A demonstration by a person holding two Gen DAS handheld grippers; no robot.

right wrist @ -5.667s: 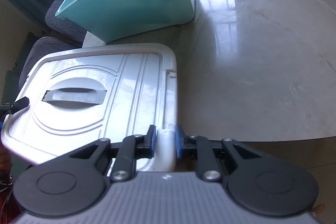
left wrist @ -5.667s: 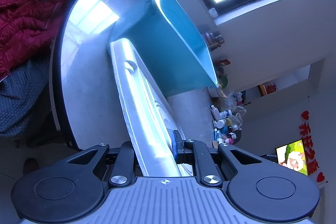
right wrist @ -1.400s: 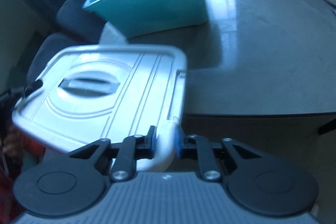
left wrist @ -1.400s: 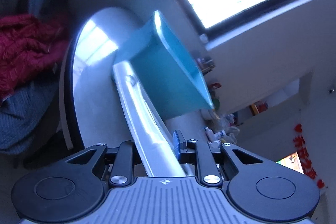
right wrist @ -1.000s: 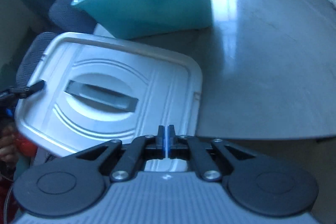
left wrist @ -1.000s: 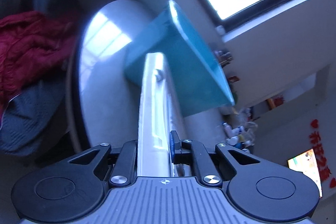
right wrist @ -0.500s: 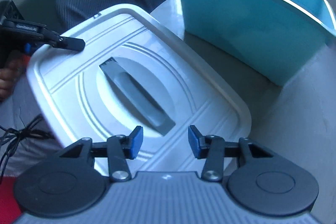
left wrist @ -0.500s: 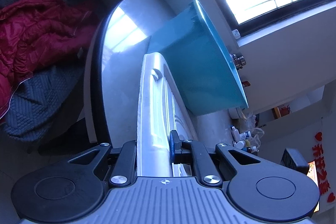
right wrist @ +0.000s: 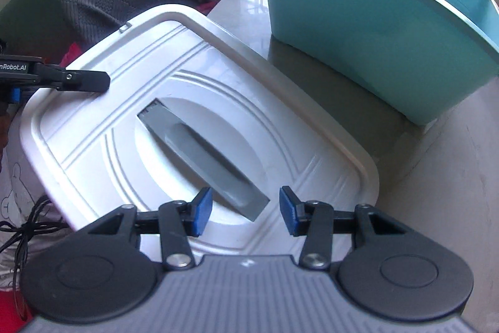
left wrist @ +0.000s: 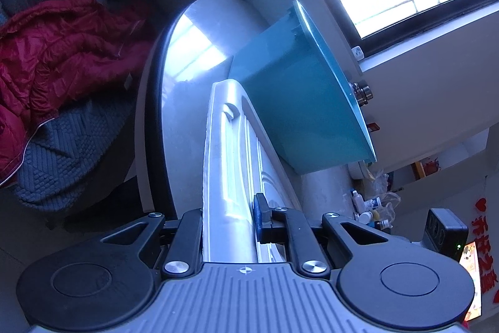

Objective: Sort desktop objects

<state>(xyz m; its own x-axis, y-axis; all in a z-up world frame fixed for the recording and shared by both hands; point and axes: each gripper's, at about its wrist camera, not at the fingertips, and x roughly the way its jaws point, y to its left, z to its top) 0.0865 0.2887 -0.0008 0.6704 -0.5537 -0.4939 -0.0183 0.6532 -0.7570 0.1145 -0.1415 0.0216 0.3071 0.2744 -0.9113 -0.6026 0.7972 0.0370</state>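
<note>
Left wrist view: your left gripper [left wrist: 229, 227] has its jaws closed on the rim of the white moulded plastic lid [left wrist: 227, 145], which you see edge-on — its long side runs straight away from the jaws toward the teal plastic storage bin [left wrist: 299, 89] standing on the pale glossy worktop [left wrist: 187, 58]. The lid's far end reaches over the worktop's near edge, just short of the bin's wall; whether it rests on the surface or hangs above it cannot be told from here. A red padded jacket [left wrist: 53, 52] lies on a dark chair off the worktop's left side.

Right wrist view: your right gripper [right wrist: 243, 216] looks steeply down on the lid's top, its jaws standing partly apart and holding nothing — they have just been opening. Between and just beyond them lies the near end of the grey recessed handle [right wrist: 202, 155], whose long axis runs diagonally up-left from the jaws, so they sit skewed to it. The left gripper pinches the lid's far left edge; this hand is the nearer to the handle. The lid's near corner is hidden under the gripper body, and the bin's inside is out of sight.
</note>
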